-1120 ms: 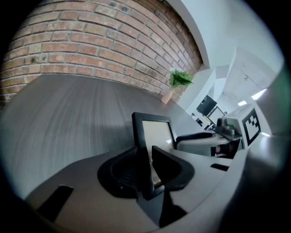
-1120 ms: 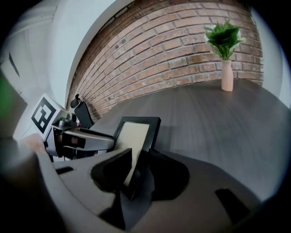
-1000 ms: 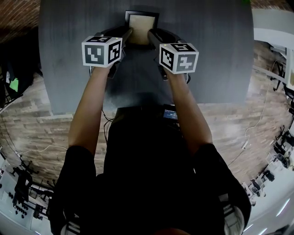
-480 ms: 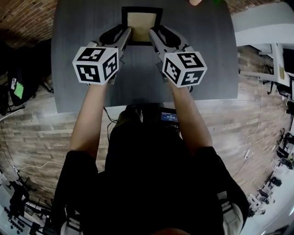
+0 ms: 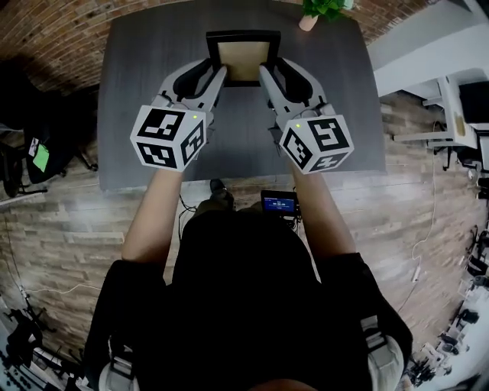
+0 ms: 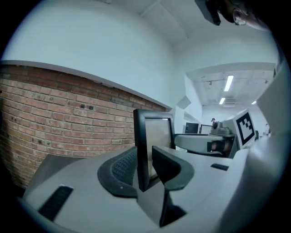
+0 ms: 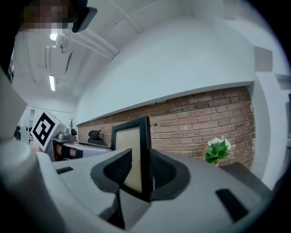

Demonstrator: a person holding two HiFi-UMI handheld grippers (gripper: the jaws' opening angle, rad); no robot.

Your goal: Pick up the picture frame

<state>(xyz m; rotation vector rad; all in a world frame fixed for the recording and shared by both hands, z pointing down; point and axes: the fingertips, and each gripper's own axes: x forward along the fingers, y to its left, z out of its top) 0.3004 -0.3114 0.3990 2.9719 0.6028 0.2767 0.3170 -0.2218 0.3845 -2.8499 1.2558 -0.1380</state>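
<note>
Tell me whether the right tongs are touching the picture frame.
Touching. The right gripper view shows the right tongs closed on the picture frame edge, no gap.

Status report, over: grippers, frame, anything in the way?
Left gripper shut on picture frame's left edge. Right gripper shut on its right edge. Frame held over table. Potted plant far right, apart from frame.

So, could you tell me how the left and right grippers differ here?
The left gripper clamps the left edge of the picture frame; the right gripper clamps its right edge. The left gripper's marker cube bears a different pattern from the right gripper's. Both are shut on the frame.
</note>
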